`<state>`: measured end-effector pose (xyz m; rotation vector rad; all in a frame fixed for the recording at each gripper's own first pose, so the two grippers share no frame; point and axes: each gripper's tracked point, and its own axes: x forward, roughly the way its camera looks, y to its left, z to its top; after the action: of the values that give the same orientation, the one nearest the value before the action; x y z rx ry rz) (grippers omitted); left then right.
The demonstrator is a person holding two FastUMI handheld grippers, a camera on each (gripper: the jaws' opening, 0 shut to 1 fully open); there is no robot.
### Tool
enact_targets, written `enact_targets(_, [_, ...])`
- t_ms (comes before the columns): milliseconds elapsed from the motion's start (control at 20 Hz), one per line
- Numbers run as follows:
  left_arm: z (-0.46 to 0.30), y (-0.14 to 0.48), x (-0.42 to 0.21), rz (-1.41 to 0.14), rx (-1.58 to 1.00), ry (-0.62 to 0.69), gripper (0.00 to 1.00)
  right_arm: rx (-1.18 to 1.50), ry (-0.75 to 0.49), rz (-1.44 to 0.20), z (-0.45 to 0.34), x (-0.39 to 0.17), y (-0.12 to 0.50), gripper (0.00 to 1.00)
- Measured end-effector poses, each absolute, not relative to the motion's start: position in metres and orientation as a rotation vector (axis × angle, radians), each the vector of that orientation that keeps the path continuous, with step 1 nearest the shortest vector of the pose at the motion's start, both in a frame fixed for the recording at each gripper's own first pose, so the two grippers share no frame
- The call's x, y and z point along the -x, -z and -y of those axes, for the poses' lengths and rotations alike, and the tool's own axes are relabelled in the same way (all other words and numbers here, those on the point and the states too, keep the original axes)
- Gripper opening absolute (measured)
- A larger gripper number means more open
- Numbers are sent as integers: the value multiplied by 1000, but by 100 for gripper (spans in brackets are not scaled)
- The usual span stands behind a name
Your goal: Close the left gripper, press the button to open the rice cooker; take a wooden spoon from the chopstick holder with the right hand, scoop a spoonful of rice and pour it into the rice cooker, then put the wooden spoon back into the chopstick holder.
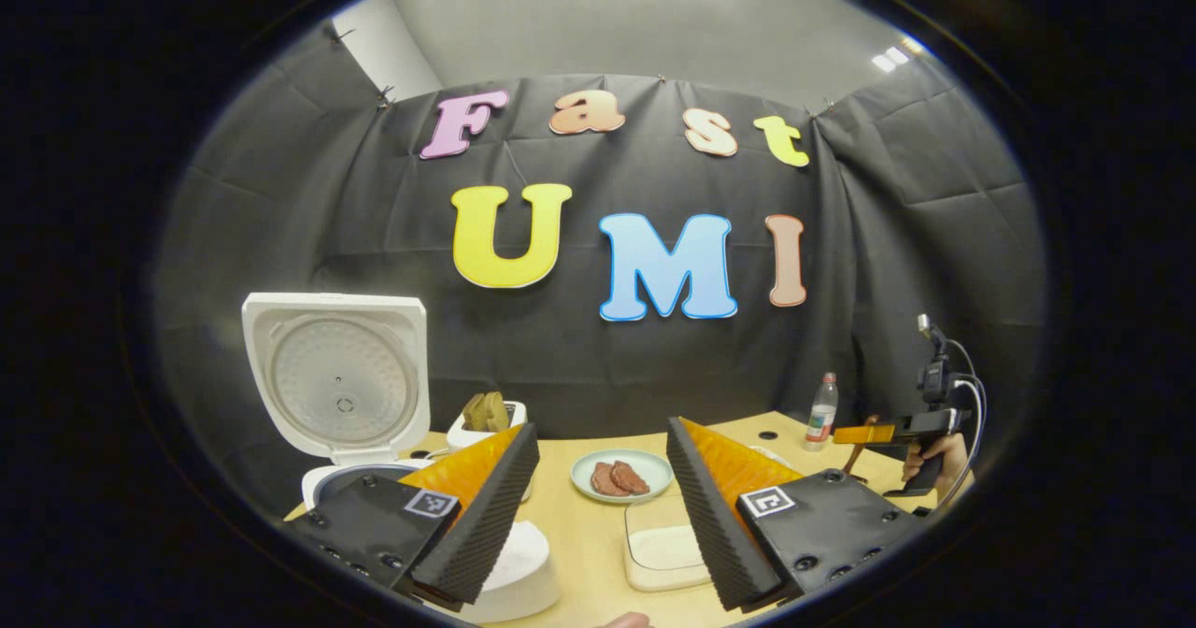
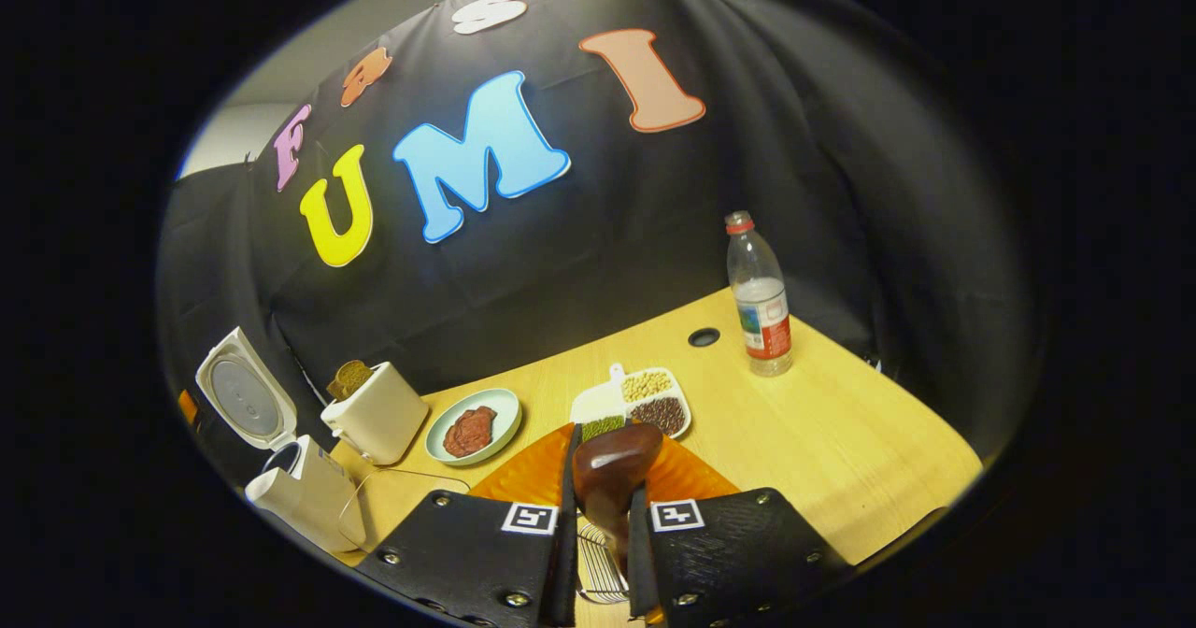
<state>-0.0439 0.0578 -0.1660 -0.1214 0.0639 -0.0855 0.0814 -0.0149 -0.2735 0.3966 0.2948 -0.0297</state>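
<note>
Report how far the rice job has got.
Done: the rice cooker stands with its lid up. In hand: the right claw is shut on the wooden spoon, just above the wire chopstick holder. The left claw hangs open. Left: scooping rice from the divided tray, pouring it in, returning the spoon.

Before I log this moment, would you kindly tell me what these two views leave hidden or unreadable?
- Rice cooker pot interior: left gripper view, hidden behind the left hand-held gripper; too far off in the right gripper view.
- Wooden spoon handle: right gripper view, hidden between the fingers of the right hand-held gripper.
- Chopstick holder: right gripper view, mostly hidden under that gripper.
- White compartment tray: left gripper view, partly covered by a finger.
</note>
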Motion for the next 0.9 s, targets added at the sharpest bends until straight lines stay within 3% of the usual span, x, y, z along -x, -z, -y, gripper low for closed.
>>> enact_targets(200, [-60, 171, 41, -72, 125, 82, 94, -289, 113, -235, 51, -80, 256, 35])
enact_targets(350, [-62, 173, 39, -74, 135, 76, 95, -247, 157, -189, 72, -71, 237, 63])
enact_targets(450, [-64, 170, 37, -71, 138, 71, 95, -224, 173, -162, 82, -64, 224, 67])
enact_targets(500, [-67, 167, 35, -66, 135, 63, 95, -209, 182, -156, 87, -59, 219, 76])
enact_targets(550, [-73, 164, 34, -63, 133, 47, 95, -193, 191, -147, 94, -56, 214, 93])
enact_targets(900, [-145, 115, 5, -31, 136, -98, 99, -153, 164, -99, 98, -29, 194, 94])
